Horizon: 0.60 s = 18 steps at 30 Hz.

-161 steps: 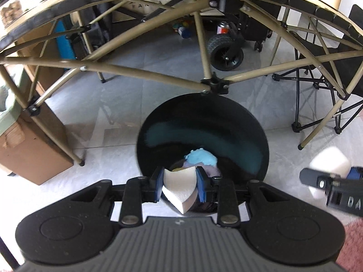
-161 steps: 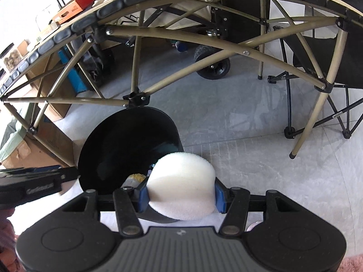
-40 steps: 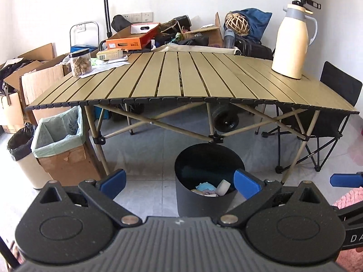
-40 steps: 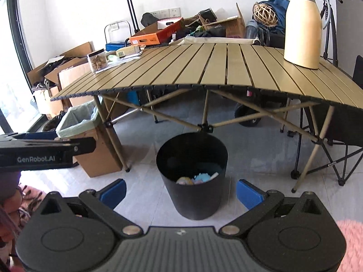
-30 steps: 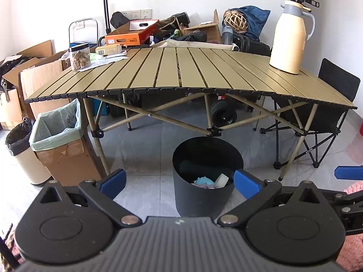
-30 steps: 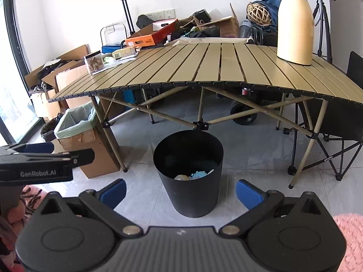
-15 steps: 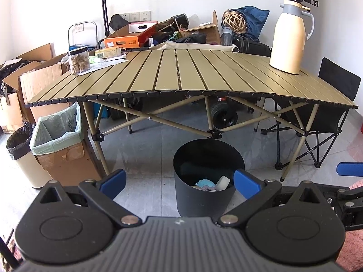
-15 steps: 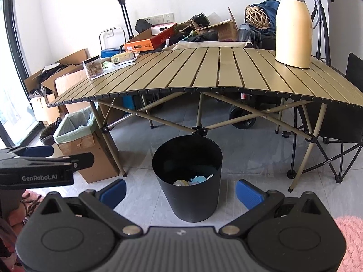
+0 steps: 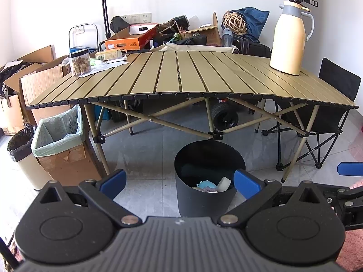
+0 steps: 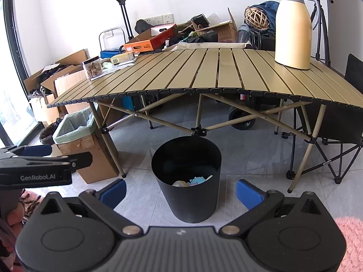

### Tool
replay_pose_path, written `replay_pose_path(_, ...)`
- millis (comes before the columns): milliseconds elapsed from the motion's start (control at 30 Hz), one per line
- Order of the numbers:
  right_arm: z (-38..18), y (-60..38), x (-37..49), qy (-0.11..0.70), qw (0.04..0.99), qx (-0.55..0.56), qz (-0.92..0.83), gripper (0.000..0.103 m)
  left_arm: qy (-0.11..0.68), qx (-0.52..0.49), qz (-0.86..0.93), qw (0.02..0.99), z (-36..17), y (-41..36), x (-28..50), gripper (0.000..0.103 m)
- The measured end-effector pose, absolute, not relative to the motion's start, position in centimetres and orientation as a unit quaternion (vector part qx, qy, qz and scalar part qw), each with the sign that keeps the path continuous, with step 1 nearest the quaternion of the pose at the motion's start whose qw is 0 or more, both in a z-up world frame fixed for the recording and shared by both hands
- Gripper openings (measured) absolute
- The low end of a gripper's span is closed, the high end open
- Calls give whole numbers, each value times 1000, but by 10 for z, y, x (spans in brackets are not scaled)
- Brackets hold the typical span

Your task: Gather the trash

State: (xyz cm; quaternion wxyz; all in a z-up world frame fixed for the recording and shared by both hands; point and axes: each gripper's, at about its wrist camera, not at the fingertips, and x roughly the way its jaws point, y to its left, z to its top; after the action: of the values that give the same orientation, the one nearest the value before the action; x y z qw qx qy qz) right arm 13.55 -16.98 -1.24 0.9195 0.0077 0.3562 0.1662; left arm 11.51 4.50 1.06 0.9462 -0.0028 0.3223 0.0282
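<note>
Left hand-held gripper (image 9: pixel 179 182) spread wide, empty; 5.4 s ago it pinched white foam over the bin. Right hand-held gripper (image 10: pixel 180 191) likewise wide and empty, its white foam block gone. Round black plastic bin (image 9: pixel 209 176) sits ahead and below both, on the floor under the slatted tan counter (image 9: pixel 192 77). Trash pieces (image 9: pixel 212 185) lie inside the bin.

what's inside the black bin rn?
In the black bin: a white foam piece, something light blue and a yellowish scrap. The near wall hides whatever lies lower down.
</note>
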Motion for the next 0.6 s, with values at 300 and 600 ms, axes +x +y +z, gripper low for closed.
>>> replay_pose_path(300,-12,-171,136,355,920,8,165,103,321,-2,28,947,11,45,115,103)
replay_pose_path(600,-12,-172,136,355,920,8,164,103,321,-2,28,947,11,44,114,103)
